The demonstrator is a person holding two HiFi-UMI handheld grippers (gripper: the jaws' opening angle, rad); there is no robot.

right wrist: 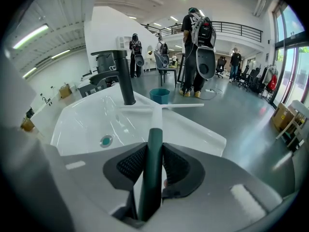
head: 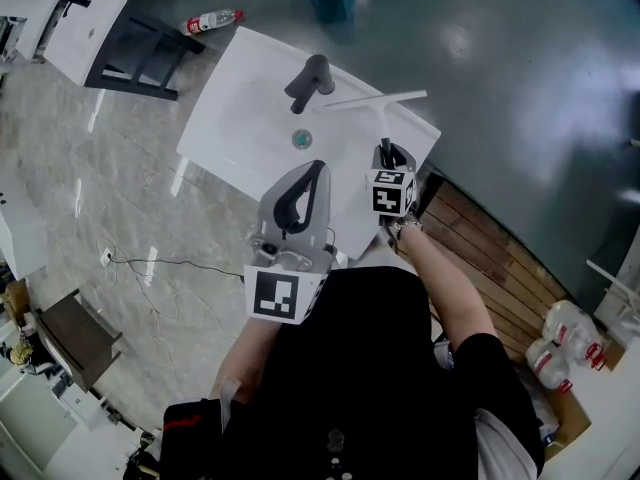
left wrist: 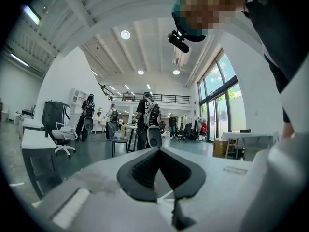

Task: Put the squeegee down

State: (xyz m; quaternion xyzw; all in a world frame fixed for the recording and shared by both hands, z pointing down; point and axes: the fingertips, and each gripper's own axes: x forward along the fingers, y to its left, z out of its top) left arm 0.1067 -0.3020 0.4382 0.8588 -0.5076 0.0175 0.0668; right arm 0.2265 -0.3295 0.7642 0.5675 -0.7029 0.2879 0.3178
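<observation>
White washbasin [head: 215, 133]: right gripper [right wrist: 154, 152] clamps squeegee [head: 380, 106] handle, blade low for set-down; left gripper [left wrist: 158, 151] closed, empty, aside.

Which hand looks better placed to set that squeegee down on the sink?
Right. The right gripper clamps the squeegee by its dark handle, with the blade over the white sink beside the faucet. The left gripper is shut, empty and held back from the basin.

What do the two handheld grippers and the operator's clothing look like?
The left gripper and right gripper match: light grey moulded bodies, black ribbed pads on the tongs, and each carries a white cube with black square markers. The person wears a black short-sleeved top.
</observation>
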